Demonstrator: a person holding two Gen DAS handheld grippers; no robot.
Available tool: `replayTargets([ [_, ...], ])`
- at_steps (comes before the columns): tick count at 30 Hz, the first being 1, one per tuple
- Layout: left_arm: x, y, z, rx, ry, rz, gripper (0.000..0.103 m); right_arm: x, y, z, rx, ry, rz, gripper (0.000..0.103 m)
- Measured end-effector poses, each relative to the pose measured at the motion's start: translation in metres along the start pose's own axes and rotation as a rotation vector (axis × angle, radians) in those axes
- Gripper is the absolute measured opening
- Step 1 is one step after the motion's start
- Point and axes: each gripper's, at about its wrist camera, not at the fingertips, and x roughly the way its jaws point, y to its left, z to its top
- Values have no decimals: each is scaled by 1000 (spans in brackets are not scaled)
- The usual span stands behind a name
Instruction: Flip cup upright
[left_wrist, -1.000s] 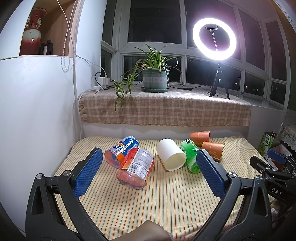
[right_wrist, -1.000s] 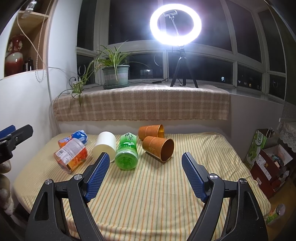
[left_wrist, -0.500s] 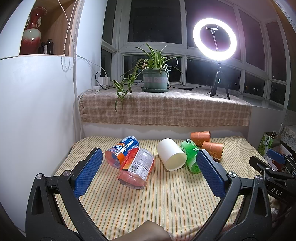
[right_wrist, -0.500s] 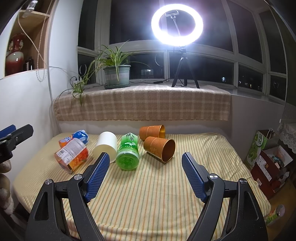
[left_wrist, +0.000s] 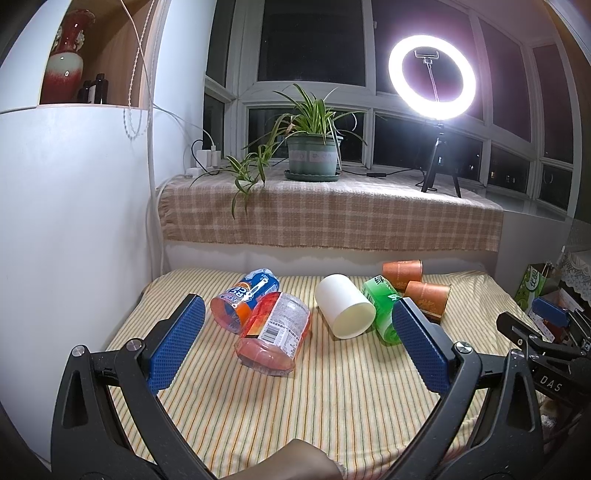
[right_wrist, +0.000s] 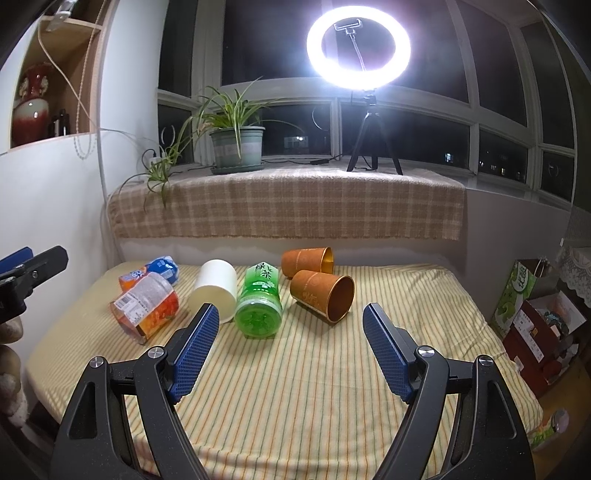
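Covering the table, a striped cloth (right_wrist: 314, 387) — plaid-draped windowsill (right_wrist: 288, 206) behind.

In the left wrist view, the left gripper's right pad (left_wrist: 421, 347) hides part of the green bottle (left_wrist: 382, 314); behind that bottle, two orange cups (left_wrist: 428, 299) show only partly.

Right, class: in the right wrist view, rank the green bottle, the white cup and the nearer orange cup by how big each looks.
1. green bottle
2. white cup and nearer orange cup: they look much alike, so I won't rank them.

The bottle lies a little nearer the camera, so apparent size may flatter it.
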Motion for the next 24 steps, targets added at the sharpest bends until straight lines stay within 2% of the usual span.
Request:
replayTargets([
  [11, -4, 11, 0, -2, 7, 0, 103, 7, 2, -2, -1, 15, 4, 80],
  [24, 20, 25, -9, -19, 48, 32, 103, 29, 10, 0, -6, 59, 38, 80],
])
